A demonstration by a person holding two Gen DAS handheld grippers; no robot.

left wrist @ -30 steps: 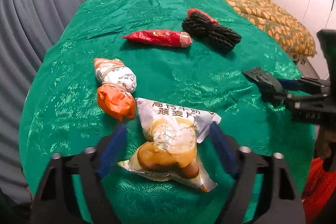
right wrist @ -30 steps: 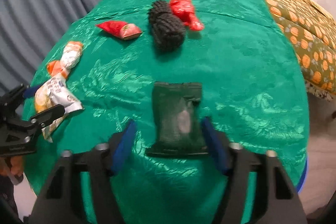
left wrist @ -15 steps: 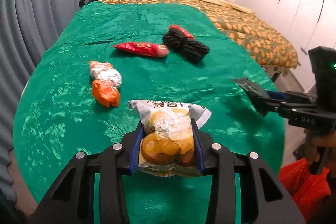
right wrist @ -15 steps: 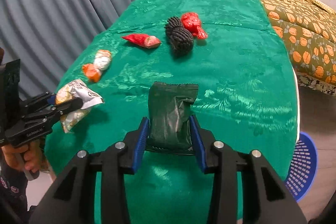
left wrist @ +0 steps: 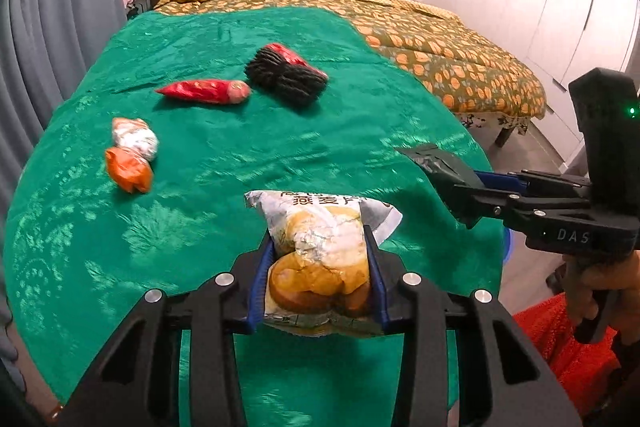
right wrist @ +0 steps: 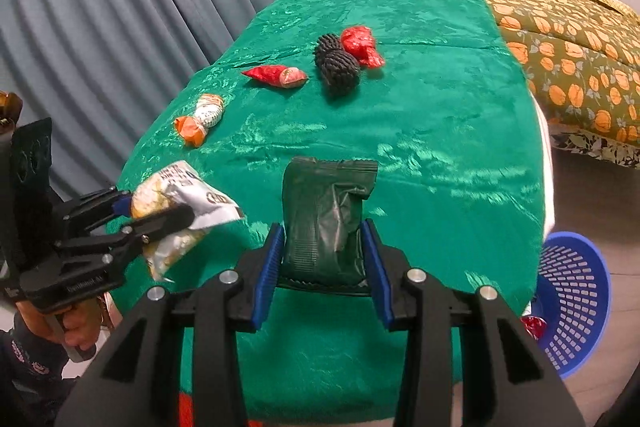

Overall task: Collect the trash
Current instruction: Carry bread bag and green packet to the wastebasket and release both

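My left gripper [left wrist: 320, 259] is shut on a white and yellow snack bag [left wrist: 320, 251] and holds it above the green cloth [left wrist: 240, 155]. My right gripper [right wrist: 324, 251] is shut on a dark green wrapper [right wrist: 326, 215], also lifted off the cloth. The right gripper shows in the left wrist view [left wrist: 452, 179], the left one in the right wrist view [right wrist: 160, 215]. On the cloth lie an orange and white wrapper [left wrist: 132, 155], a red snack packet [left wrist: 204, 91] and a red wrapper [right wrist: 362, 45].
A black knitted bundle [left wrist: 286, 77] lies beside the red wrapper. A blue perforated basket [right wrist: 572, 301] stands on the floor at the right of the bed's foot. Grey curtains [right wrist: 120, 7] hang on the left. An orange-patterned quilt [left wrist: 440, 43] covers the far side.
Both grippers closed on their items and lifted them off the cloth, pulling back from the bed. The basket came into the right wrist view.
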